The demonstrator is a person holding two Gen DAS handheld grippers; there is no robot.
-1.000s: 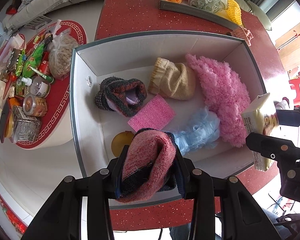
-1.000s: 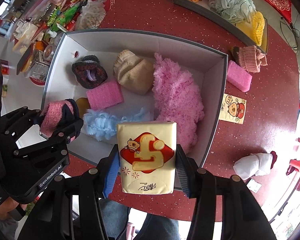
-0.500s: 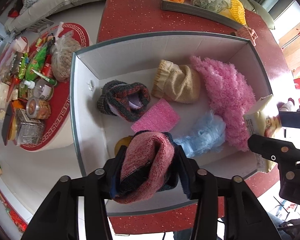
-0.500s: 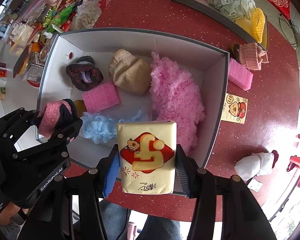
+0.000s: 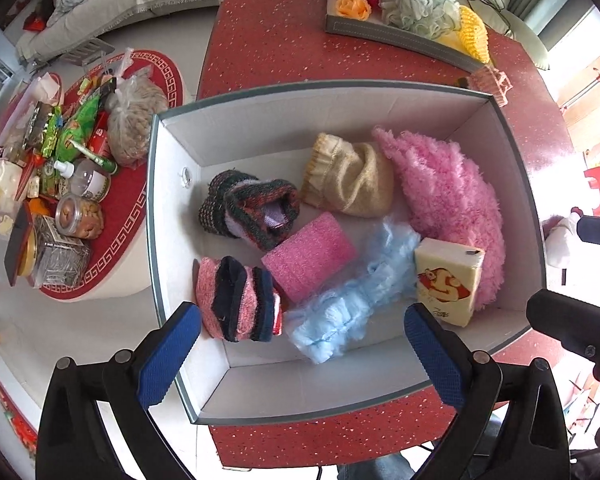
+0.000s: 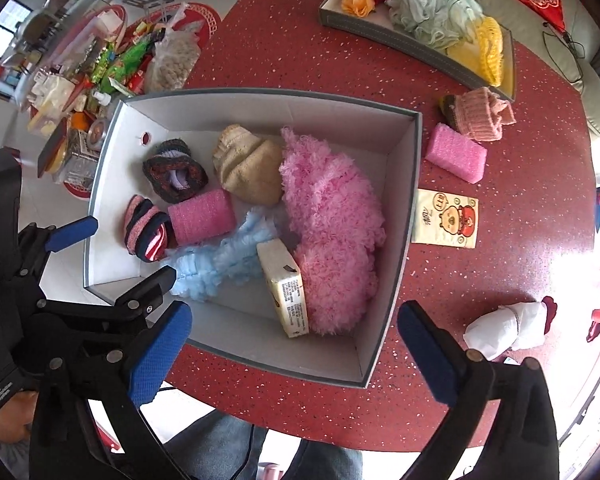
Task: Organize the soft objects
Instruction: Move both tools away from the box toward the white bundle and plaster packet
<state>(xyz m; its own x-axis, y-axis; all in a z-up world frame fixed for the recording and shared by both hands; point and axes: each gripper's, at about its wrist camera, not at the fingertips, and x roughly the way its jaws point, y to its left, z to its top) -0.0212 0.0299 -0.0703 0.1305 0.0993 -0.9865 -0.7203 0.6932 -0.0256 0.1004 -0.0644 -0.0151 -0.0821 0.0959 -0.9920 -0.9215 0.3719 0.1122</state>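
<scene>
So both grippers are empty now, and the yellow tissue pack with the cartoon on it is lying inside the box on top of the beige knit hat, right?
Not quite. Both grippers are empty, and the tissue pack is in the box, but it is not on the beige hat. The right wrist view shows it standing on edge between the blue fluffy piece and the pink fluffy piece, well apart from the hat.

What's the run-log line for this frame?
left gripper: opening, empty | right gripper: opening, empty | pink-navy knit roll: in box | tissue pack: in box against pink fluffy cloth
</scene>
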